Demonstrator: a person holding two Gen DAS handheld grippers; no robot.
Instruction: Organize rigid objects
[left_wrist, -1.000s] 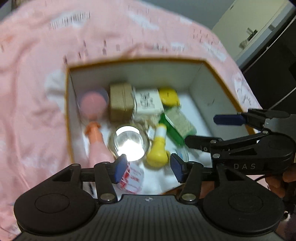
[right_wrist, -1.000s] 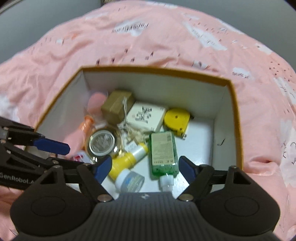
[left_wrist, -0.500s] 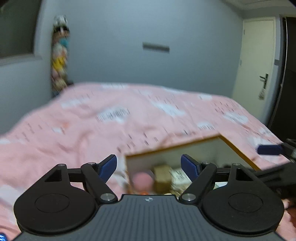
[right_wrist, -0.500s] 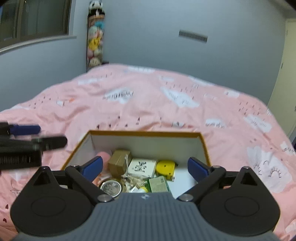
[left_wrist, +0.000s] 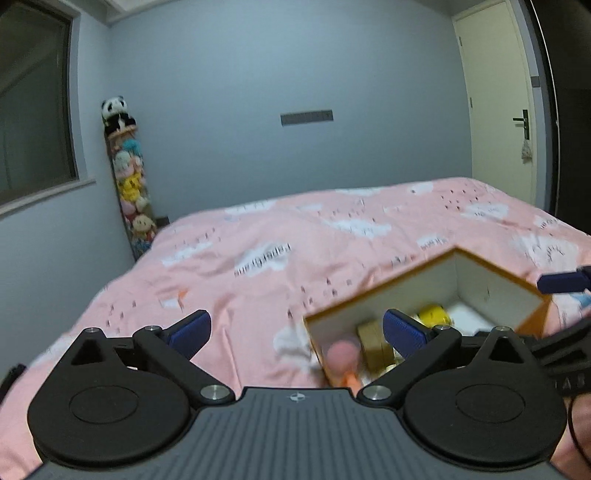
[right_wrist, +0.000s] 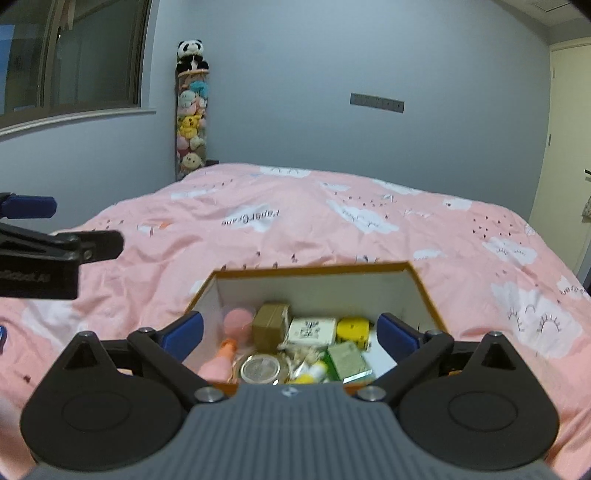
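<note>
Bed (right_wrist: 332, 229) covered by a pink quilt (right_wrist: 480, 295) printed with white clouds and small dark marks; the fabric lies in soft folds. One open box (right_wrist: 317, 273), orange-rimmed with white inner walls, rests directly on the quilt near the bed's front edge. In the left wrist view the same box (left_wrist: 491, 280) sits toward the bed's right side, quilt (left_wrist: 258, 266) showing on every visible side of it. The quilt stretches well beyond the box toward the far wall. Lettering is printed on a cloud (right_wrist: 251, 219) beyond the box's far rim.
</note>
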